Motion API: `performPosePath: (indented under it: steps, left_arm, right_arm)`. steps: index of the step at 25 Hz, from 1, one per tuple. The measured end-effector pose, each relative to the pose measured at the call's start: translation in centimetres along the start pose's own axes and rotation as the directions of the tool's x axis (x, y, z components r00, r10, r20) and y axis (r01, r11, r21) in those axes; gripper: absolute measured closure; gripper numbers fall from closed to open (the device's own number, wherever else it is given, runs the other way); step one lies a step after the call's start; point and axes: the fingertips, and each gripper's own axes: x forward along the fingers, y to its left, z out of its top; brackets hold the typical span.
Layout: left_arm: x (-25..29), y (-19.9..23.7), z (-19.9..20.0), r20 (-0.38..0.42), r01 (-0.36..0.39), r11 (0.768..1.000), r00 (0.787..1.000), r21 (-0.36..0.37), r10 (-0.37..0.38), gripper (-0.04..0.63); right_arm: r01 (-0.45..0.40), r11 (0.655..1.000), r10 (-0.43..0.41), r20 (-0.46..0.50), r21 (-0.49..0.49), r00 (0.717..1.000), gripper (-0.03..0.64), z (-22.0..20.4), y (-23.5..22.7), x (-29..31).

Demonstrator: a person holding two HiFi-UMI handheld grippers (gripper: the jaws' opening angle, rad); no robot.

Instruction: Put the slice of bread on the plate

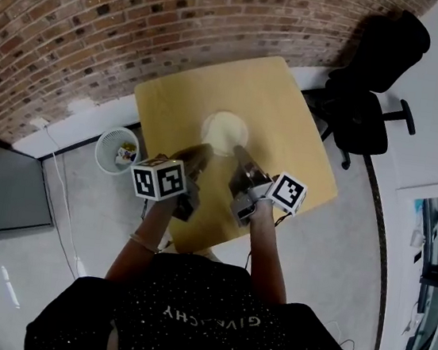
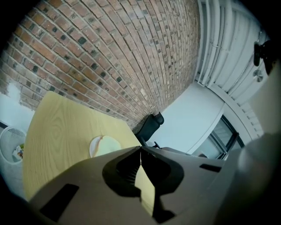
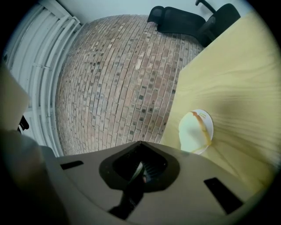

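Head view, left gripper (image 1: 204, 151), right gripper (image 1: 239, 151) (both closed, empty) held forward, near plate (image 1: 209, 122)

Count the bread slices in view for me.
1. The bread lies on the plate, near the middle of the table. No other slice shows, though the grippers hide part of the near table edge.

Left tongs (image 1: 199, 156) and right tongs (image 1: 239, 153) cover the tabletop's (image 1: 288, 139) near edge in head view. Stuff in the bin (image 1: 106, 155) is too tiny to tell.
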Motion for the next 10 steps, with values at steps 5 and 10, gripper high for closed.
performPosePath:
  steps: [5,10]
  left_arm:
    - [-0.1,0.0,0.1,-0.009,-0.005,1.0,1.0,0.012,0.006,0.584]
    - [0.3,0.4,0.4,-0.011,-0.009,1.0,1.0,0.023,0.009,0.584]
  right_arm:
    - [0.017,1.0,-0.017,0.009,0.019,1.0,0.604,0.3,-0.7,-0.6]
    - [0.033,0.999,-0.033,0.008,-0.015,0.999,0.604,1.2,-1.0,-0.6]
